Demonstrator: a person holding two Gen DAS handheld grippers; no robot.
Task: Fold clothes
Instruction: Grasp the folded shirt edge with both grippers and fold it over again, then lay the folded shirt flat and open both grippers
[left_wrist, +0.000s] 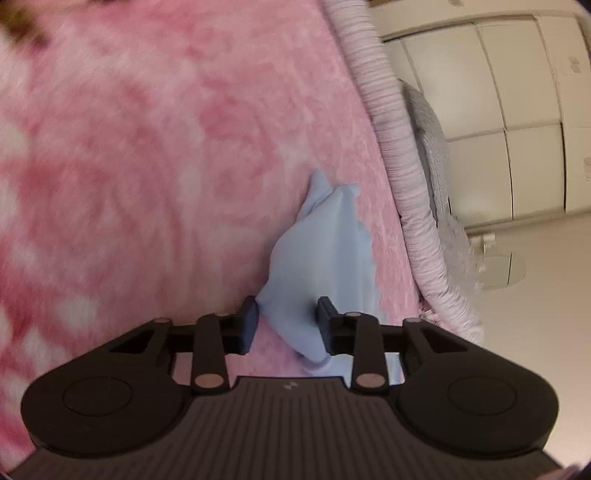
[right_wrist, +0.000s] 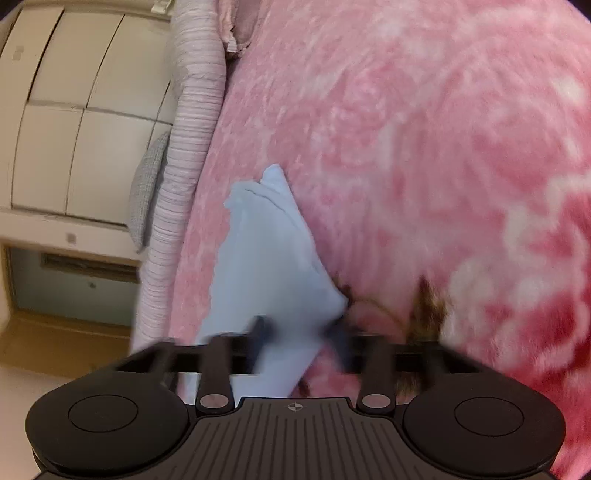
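Left claw (left_wrist: 286, 308) low over a bed, light blue garment (left_wrist: 321, 258) bunched between its two dark fingers (left_wrist: 249, 325), cloth trailing forward across the pink floral blanket (left_wrist: 147, 166), ribbed pale pink bed edge (left_wrist: 391, 140) at right, white cabinets (left_wrist: 517, 110) beyond

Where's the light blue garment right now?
The light blue garment lies bunched on the pink floral blanket, close to the bed's ribbed pink edge; in both wrist views it runs between each gripper's fingers.
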